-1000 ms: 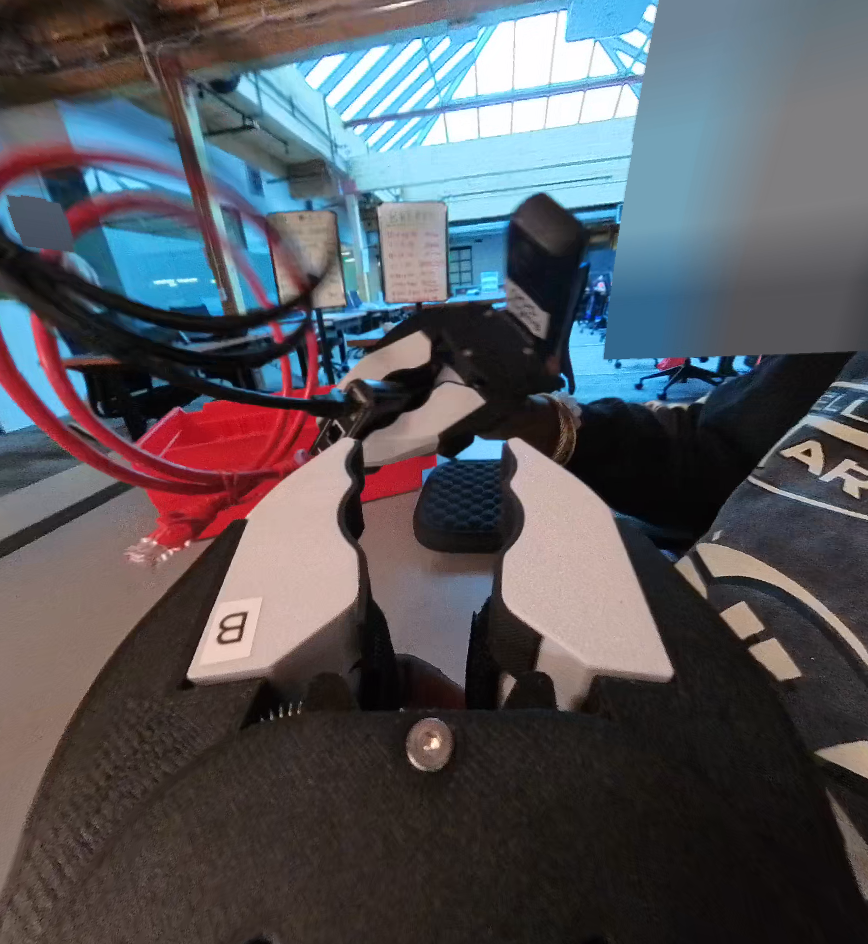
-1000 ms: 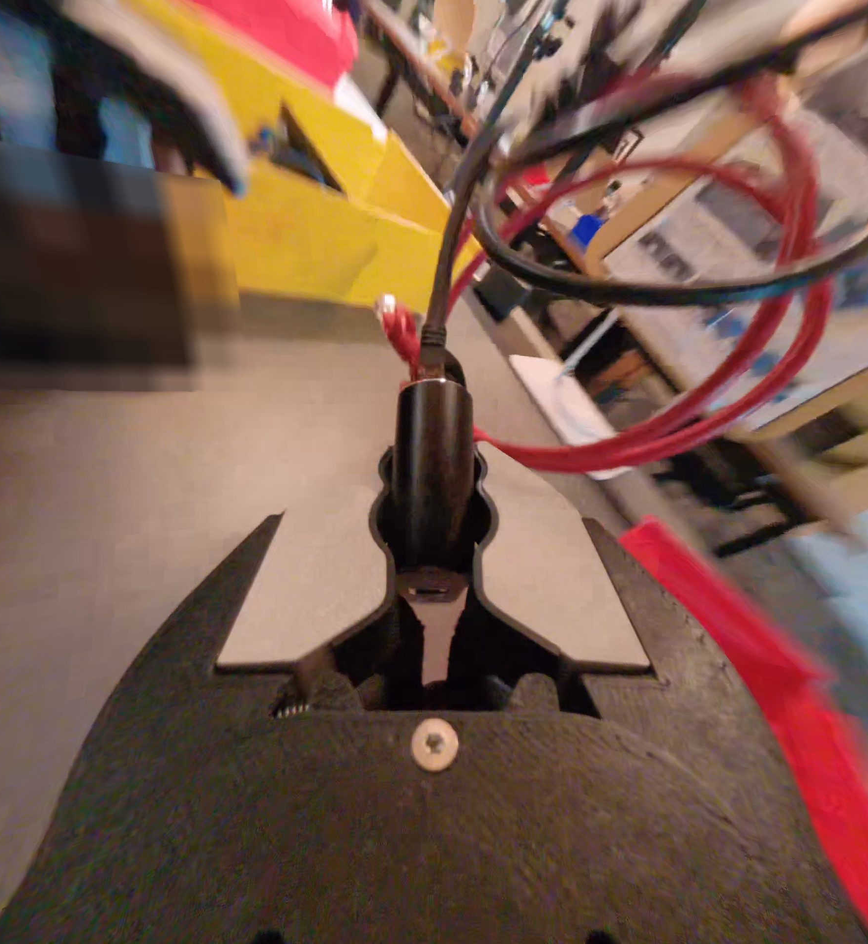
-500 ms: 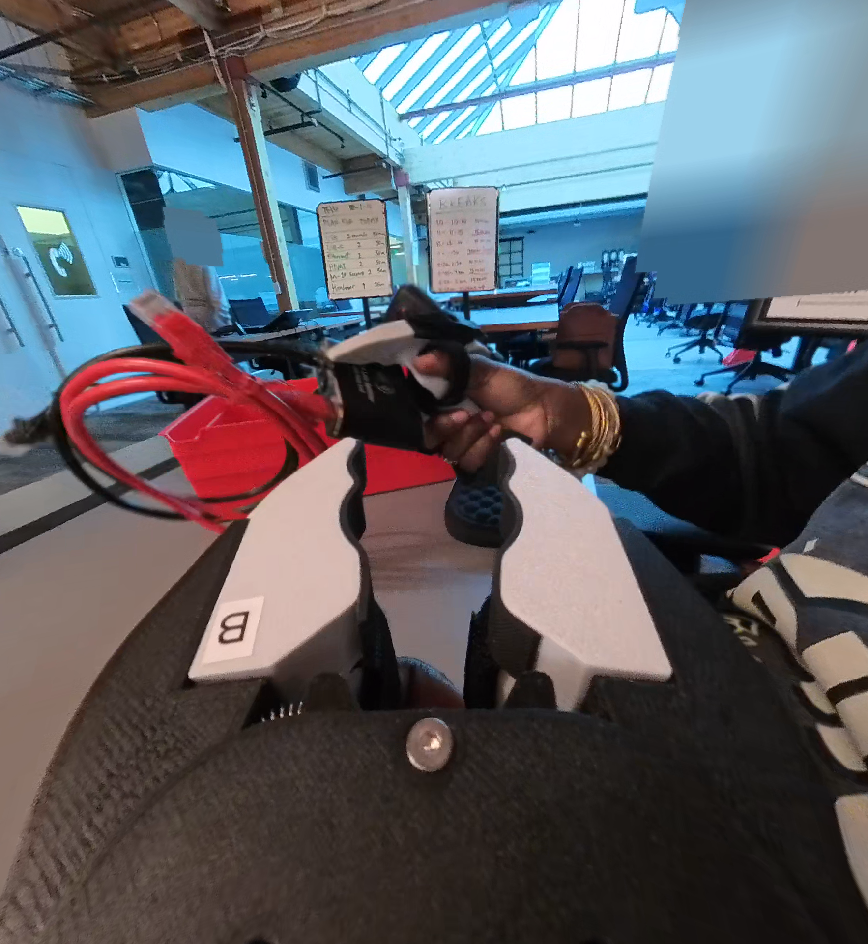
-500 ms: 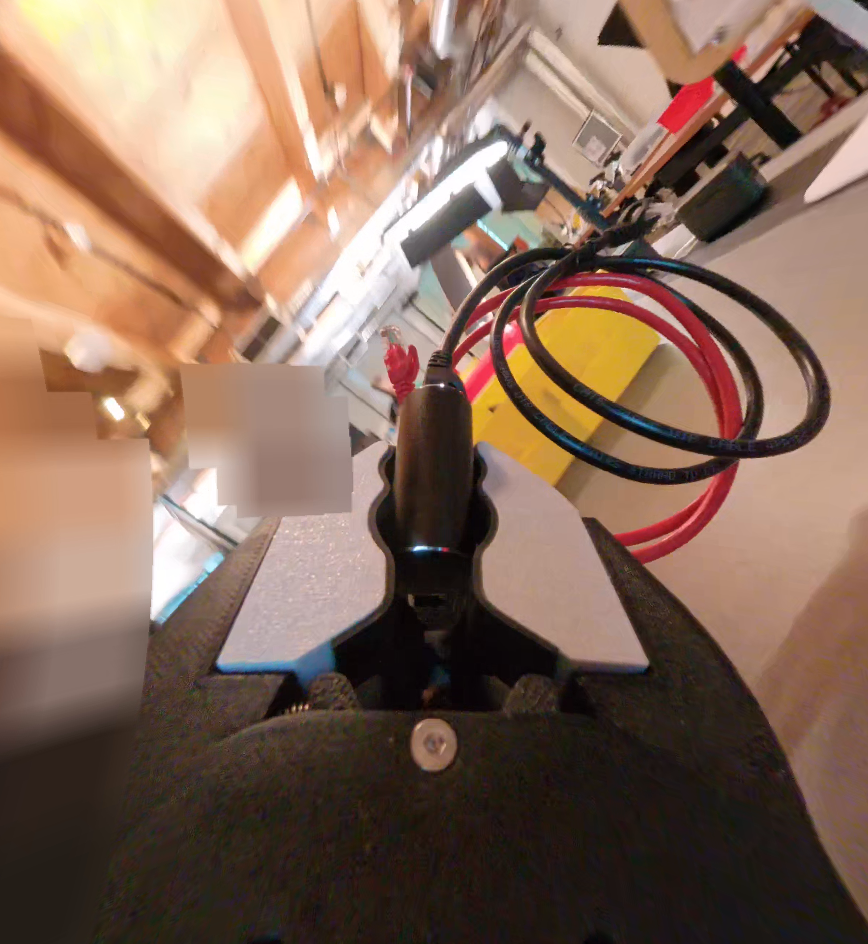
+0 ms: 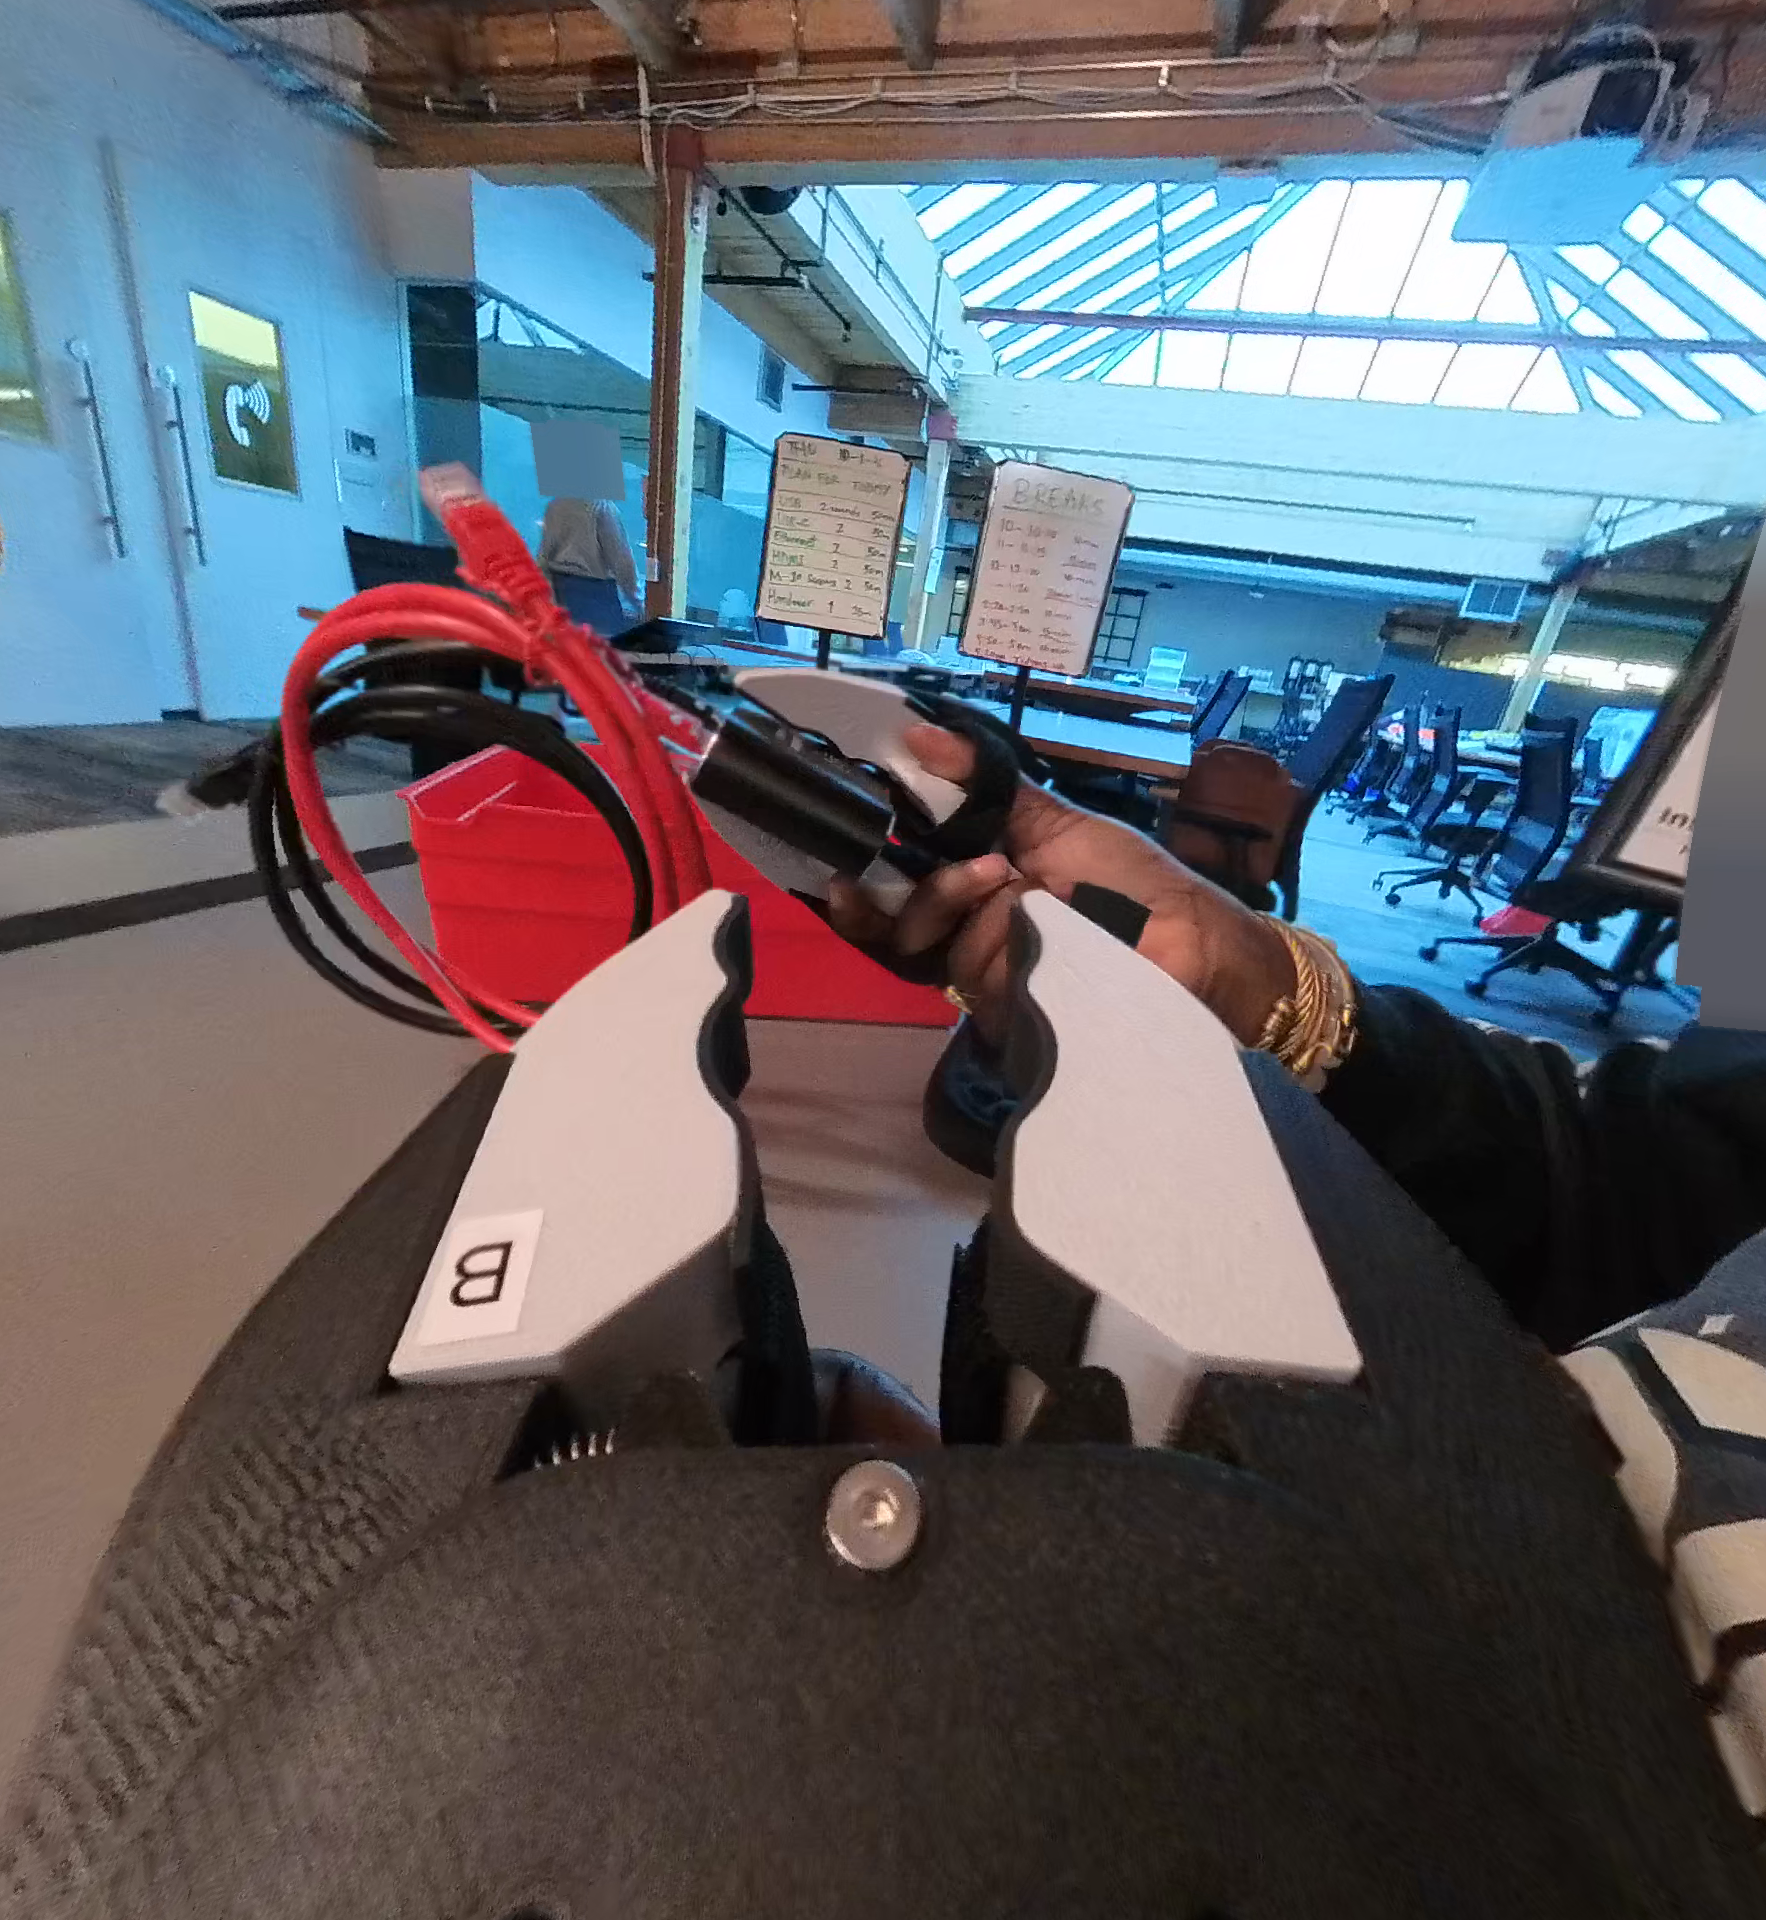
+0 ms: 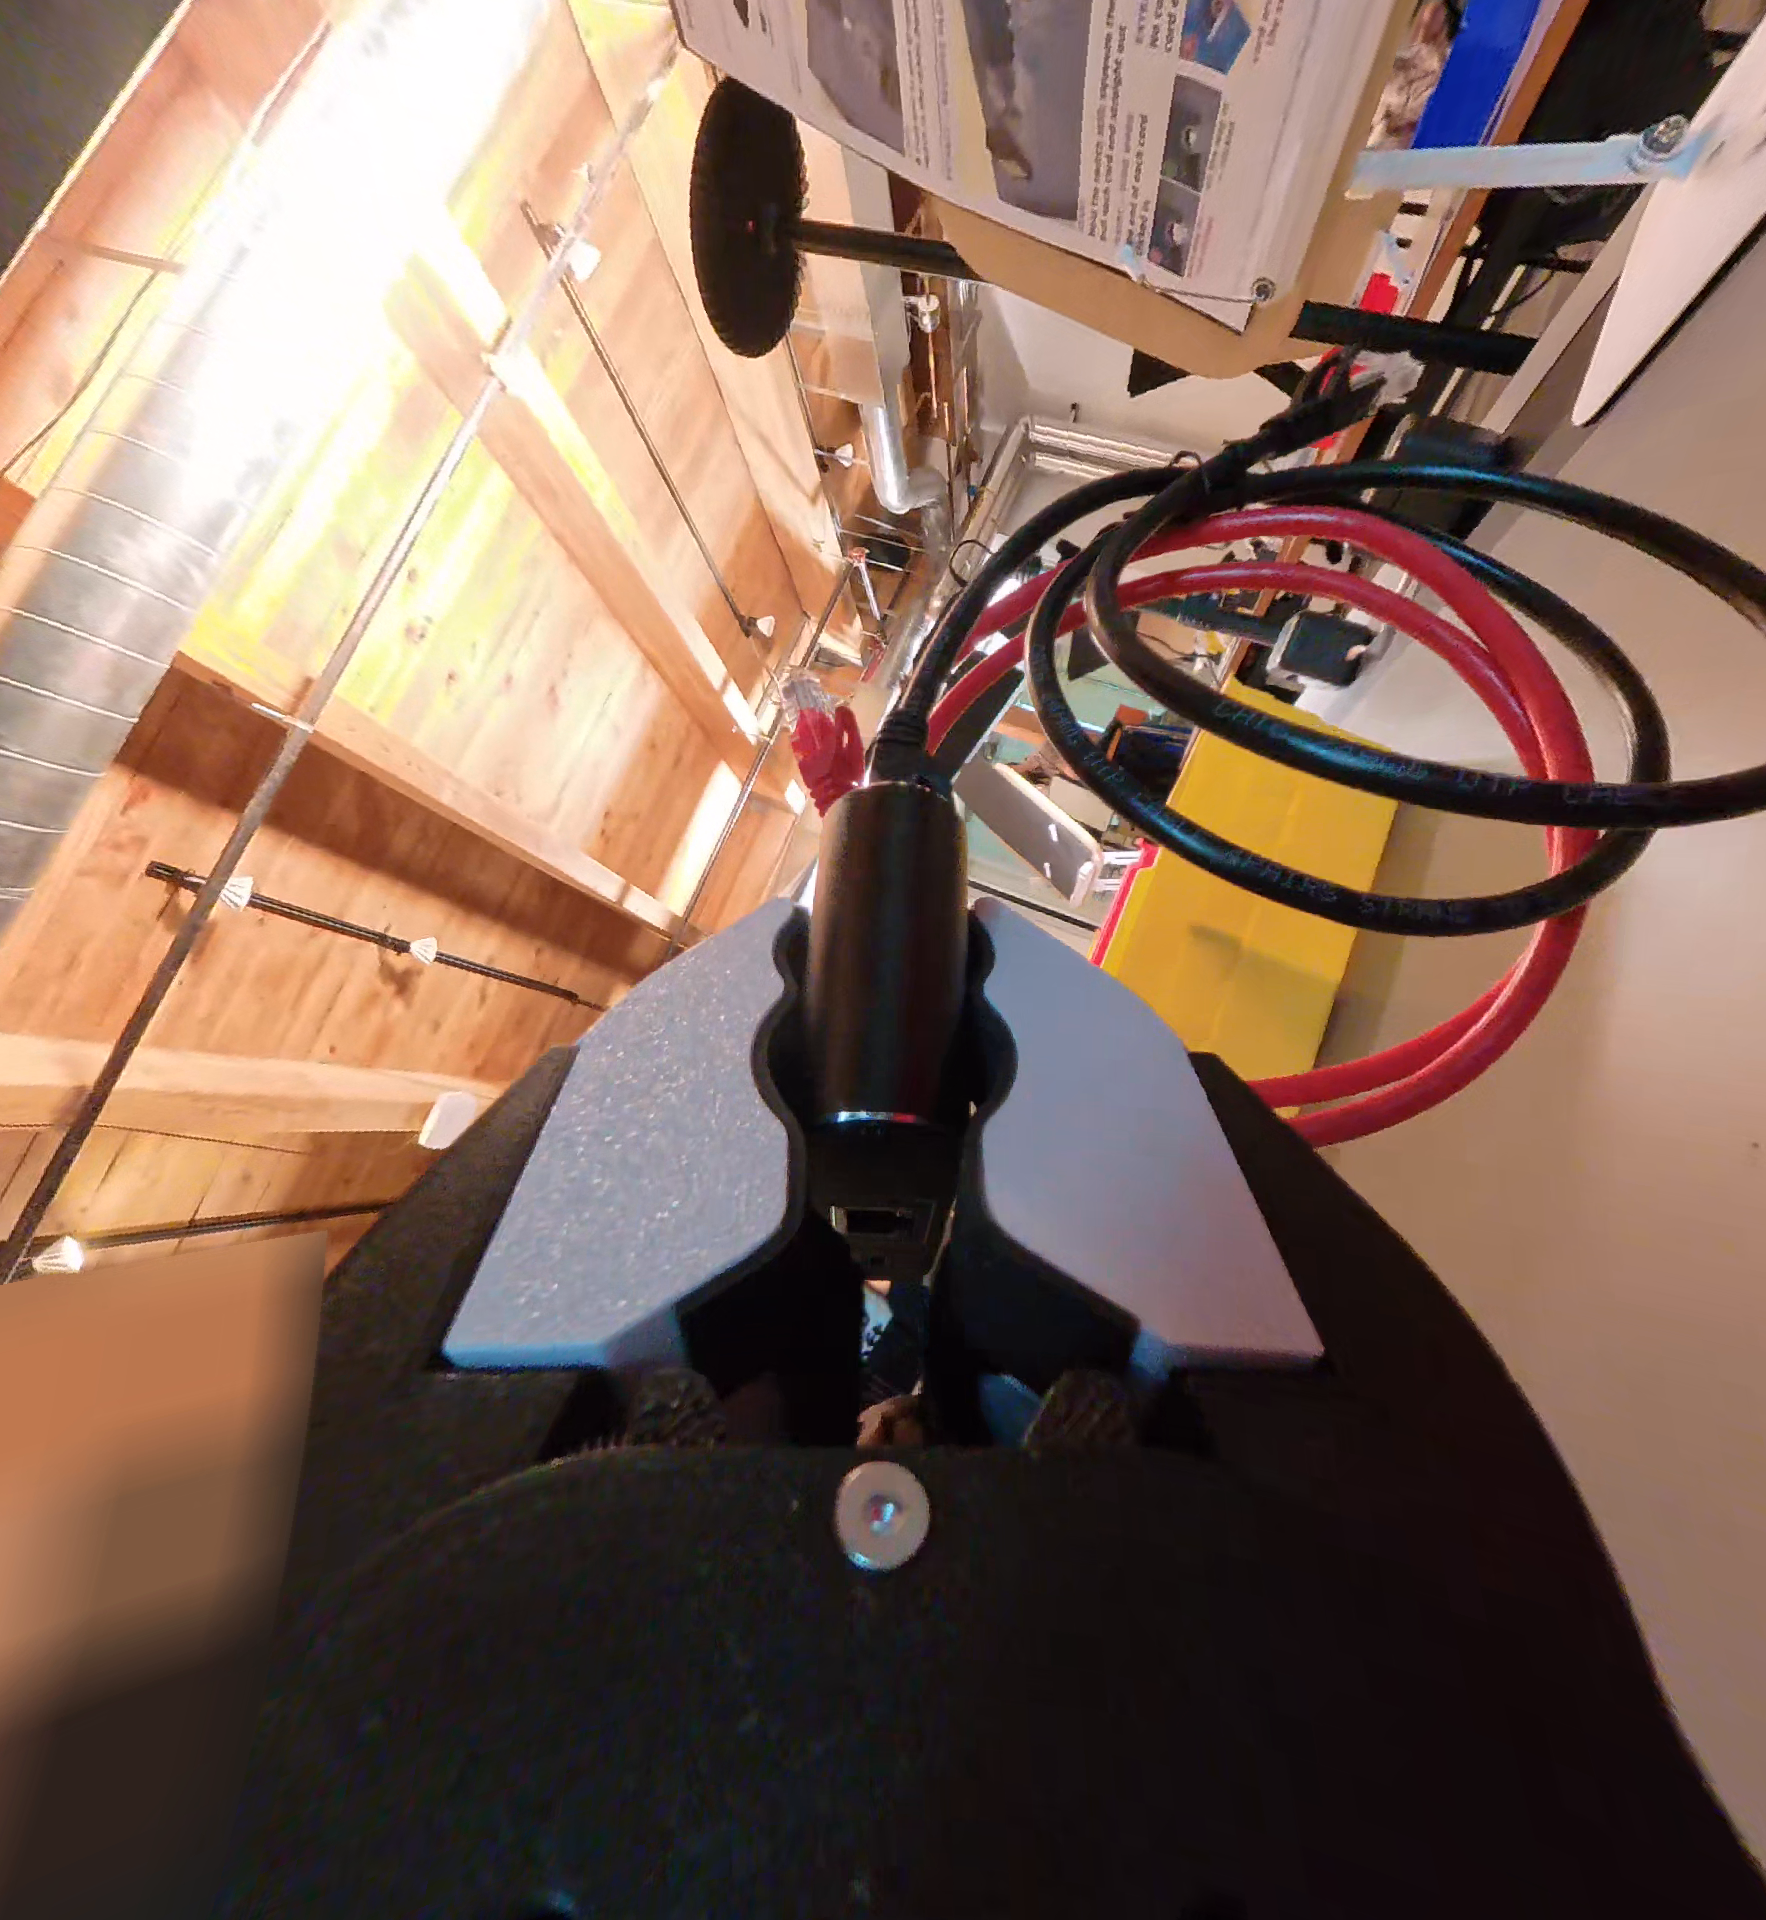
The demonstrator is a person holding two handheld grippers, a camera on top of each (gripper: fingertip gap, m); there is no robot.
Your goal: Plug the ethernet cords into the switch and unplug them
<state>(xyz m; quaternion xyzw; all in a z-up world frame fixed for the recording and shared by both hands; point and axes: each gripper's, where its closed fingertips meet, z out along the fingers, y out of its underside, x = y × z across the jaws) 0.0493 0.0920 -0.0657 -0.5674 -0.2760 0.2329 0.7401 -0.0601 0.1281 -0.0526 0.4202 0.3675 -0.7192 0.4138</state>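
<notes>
My right gripper [image 6: 884, 935] is shut on a black cylindrical switch [image 6: 884, 862] and holds it above the table. A black ethernet cord [image 6: 1585, 790] runs from its far end, and a red cord [image 6: 1481, 686] coils beside it. The red plug [image 6: 827, 738] and the black plug [image 6: 1367, 379] hang free. An empty port [image 6: 884, 1226] faces the camera. In the left wrist view, the right gripper [image 5: 837, 769] holds the switch [image 5: 796, 800], with the red and black coil [image 5: 391, 748] hanging to its left. My left gripper [image 5: 874, 925] is open and empty, just in front of it.
A red bin [image 5: 536, 883] stands on the grey table [image 5: 131, 1091] behind the coil. A yellow bin [image 6: 1263, 904] sits farther along the table. A black honeycomb-textured object [image 5: 962, 1101] lies partly hidden behind my left fingers. A board with printed sheets [image 6: 1014, 114] stands on a pole. There is about 12 cm between the tips of the two grippers.
The right gripper has swung the switch and cords away from the left camera and rolled over sideways. The coil now hangs clear to the left. The left gripper stays open.
</notes>
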